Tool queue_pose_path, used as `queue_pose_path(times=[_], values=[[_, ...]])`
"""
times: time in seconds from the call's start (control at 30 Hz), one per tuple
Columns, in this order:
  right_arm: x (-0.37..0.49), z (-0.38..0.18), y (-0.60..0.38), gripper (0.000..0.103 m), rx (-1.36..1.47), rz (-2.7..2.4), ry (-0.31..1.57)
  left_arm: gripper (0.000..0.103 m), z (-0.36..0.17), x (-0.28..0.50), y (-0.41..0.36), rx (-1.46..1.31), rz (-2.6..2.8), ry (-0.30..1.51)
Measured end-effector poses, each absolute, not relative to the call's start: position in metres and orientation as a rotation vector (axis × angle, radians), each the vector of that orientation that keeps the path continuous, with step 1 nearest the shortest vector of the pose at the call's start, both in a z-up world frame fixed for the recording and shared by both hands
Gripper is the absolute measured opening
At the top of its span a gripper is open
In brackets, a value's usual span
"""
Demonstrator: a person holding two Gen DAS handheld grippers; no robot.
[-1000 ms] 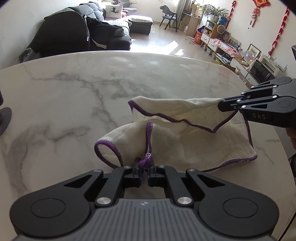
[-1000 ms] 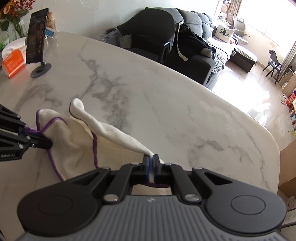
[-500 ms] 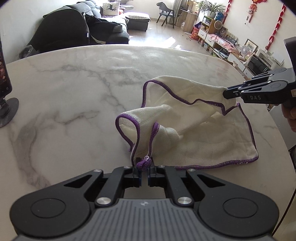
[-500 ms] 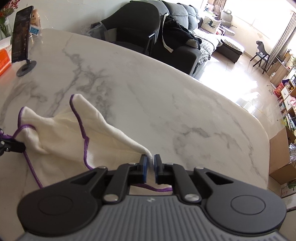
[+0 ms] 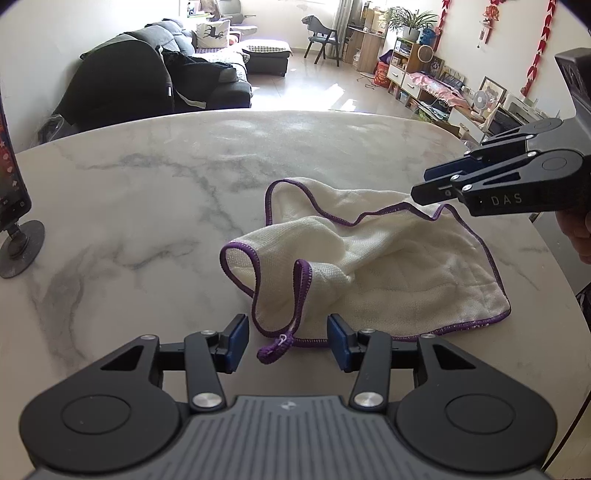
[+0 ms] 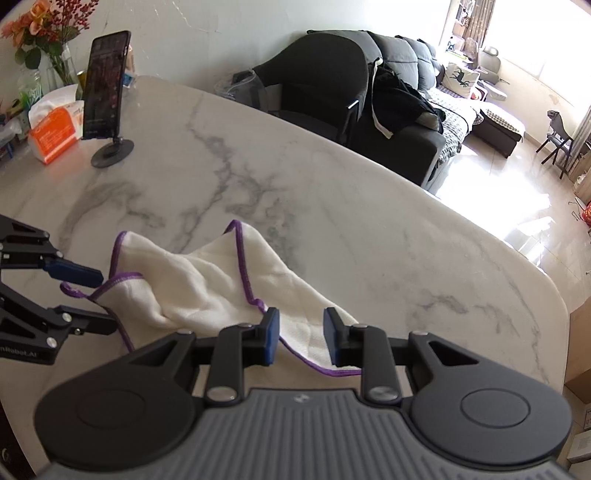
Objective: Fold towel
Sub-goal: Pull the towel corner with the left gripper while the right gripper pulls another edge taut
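We are letting go — both the left gripper (image 5: 287, 341) and right gripper (image 6: 301, 338) are parting, dropping the towel (image 5: 388, 273) half-folded — still rumpled

The towel (image 5: 388, 266) is lying rumpled on the table (image 5: 147, 192), its hanging loop (image 5: 275, 349) sitting between the left gripper (image 5: 287, 341) fingers. The right gripper (image 6: 301, 336) is hovering over the towel's opposite corner. A phone on a stand (image 6: 107, 99) is standing far left in the right wrist view, a tissue box (image 6: 55, 127) just beside it, flowers (image 6: 40, 29) behind.
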State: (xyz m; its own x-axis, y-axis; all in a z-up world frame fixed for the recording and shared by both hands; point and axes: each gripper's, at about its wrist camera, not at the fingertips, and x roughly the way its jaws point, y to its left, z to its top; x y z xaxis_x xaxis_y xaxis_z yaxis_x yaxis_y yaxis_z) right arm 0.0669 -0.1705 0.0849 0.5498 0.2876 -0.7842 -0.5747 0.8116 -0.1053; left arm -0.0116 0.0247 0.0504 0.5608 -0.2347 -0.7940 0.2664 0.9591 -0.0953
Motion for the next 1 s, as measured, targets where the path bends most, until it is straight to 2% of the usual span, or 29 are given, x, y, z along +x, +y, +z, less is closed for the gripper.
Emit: queue_pose_path(times=[0.13, 0.23, 0.27, 0.3, 0.37, 1.0], values=[[0.067, 0.075, -0.161, 0.028, -0.391, 0.551, 0.870, 0.041, 0.045, -0.006, 0.025, 0.006, -0.281, 0.953], [0.071, 0.068, -0.157, 0.027, -0.401, 0.558, 0.886, 0.026, 0.041, -0.004, 0.025, 0.002, -0.281, 0.967], [0.072, 0.067, -0.156, 0.024, -0.404, 0.558, 0.887, 0.016, 0.040, -0.003, 0.026, 0.000, -0.284, 0.969], [0.073, 0.065, -0.155, 0.018, -0.409, 0.557, 0.890, 0.013, 0.039, -0.003, 0.026, -0.002, -0.286, 0.972], [0.075, 0.062, -0.153, 0.004, -0.418, 0.554, 0.898, 0.012, 0.038, -0.003, 0.027, -0.007, -0.290, 0.973], [0.118, 0.095, -0.193, 0.003, -0.322, 0.344, 0.782, 0.012, 0.034, -0.006, 0.032, 0.032, -0.318, 0.988]])
